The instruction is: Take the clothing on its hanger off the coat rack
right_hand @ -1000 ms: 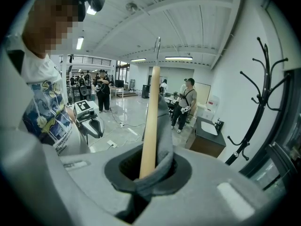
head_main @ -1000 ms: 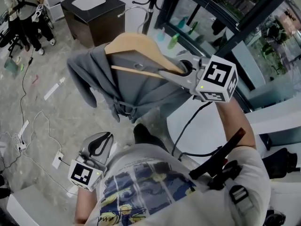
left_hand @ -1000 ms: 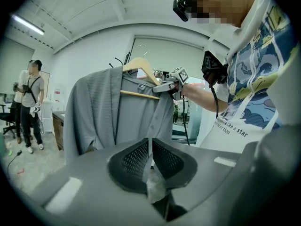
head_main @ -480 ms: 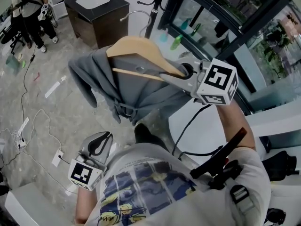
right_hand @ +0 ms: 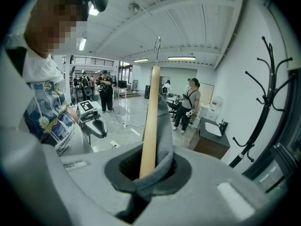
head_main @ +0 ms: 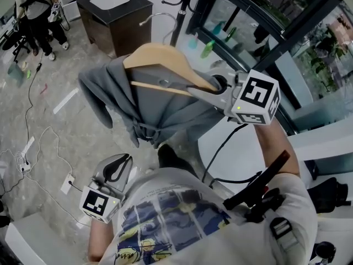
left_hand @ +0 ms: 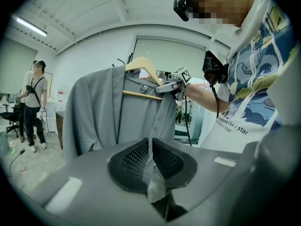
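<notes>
Hanger (head_main: 160, 57), shirt (head_main: 157, 106) clamped in right gripper (right_hand: 149, 169), left gripper (left_hand: 150, 160) seemingly closed in own view

The coat rack (head_main: 181, 12) is cut off by the top edge; grey clothing (head_main: 160, 106) hides one arm of the wooden hanger (head_main: 165, 54).

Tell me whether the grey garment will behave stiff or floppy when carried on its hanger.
Probably floppy: the grey garment droops in folds off the wooden hanger. It may slide, since it sits unevenly there. The hanger itself looks rigid.
</notes>
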The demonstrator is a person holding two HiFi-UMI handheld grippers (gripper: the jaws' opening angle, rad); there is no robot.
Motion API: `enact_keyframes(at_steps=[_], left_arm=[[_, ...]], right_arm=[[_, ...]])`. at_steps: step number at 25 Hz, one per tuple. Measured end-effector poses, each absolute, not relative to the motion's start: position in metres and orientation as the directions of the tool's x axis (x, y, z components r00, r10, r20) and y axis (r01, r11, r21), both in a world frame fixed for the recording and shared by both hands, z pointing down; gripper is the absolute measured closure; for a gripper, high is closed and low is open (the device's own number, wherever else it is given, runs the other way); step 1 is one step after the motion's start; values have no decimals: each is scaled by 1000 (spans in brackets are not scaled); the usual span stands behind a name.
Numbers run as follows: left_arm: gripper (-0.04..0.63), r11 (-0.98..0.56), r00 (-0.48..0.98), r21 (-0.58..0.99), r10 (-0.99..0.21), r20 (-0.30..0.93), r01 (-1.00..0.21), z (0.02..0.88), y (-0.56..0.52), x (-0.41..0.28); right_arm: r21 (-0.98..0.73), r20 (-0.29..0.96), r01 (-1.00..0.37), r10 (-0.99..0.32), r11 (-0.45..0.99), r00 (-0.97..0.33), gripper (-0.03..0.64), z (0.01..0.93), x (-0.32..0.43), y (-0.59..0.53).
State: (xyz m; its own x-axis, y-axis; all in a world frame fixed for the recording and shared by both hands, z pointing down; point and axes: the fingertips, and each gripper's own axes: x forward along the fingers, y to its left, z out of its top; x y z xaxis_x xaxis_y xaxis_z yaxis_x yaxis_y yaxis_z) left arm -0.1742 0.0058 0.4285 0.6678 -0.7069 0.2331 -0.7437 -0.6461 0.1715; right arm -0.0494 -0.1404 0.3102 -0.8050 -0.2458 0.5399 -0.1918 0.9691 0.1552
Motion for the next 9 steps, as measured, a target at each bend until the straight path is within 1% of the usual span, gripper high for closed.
enact_keyframes(at_steps=[9], left_arm=[[565, -645, 667, 172, -706, 239, -745, 430, 12, -174]], right_arm=[[159, 542, -192, -249, 968, -803, 611, 314, -47, -138]])
